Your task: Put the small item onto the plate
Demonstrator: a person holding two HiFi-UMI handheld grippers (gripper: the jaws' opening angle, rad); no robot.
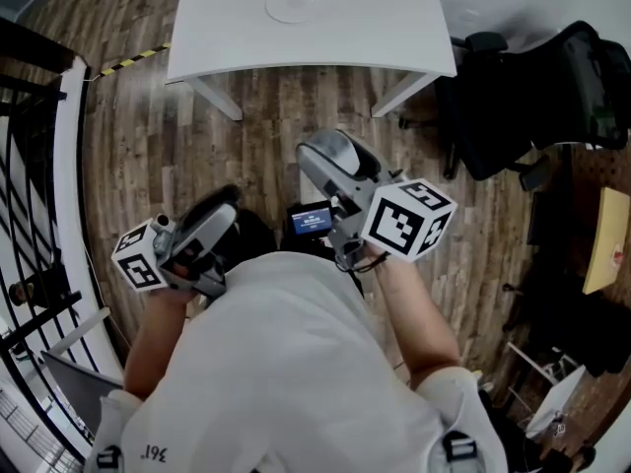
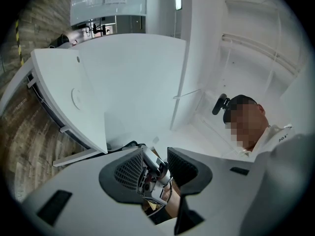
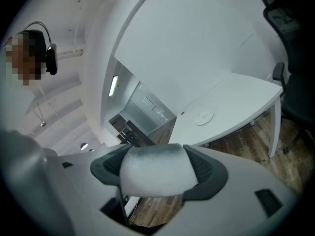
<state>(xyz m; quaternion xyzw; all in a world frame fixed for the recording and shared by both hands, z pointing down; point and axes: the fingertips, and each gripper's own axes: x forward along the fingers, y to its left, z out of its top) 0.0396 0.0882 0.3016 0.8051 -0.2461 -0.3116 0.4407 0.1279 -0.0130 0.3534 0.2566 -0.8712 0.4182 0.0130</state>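
A round white plate (image 1: 292,4) lies on the white table (image 1: 375,18) ahead of me; it also shows in the left gripper view (image 2: 78,97) and in the right gripper view (image 3: 204,117). My right gripper (image 1: 333,156) is held near my chest, well short of the table, and is shut on a small soft white-grey item (image 3: 156,173) that fills the gap between its jaws. Low at my left side is my left gripper (image 1: 223,213), whose jaws stand apart with nothing between them (image 2: 150,168); only the other gripper's body shows through that gap.
A black office chair (image 1: 537,92) stands to the right of the table. A black railing (image 1: 35,175) runs along the left. Yellow-black tape (image 1: 128,62) marks the wooden floor (image 1: 286,106) near the table's left corner.
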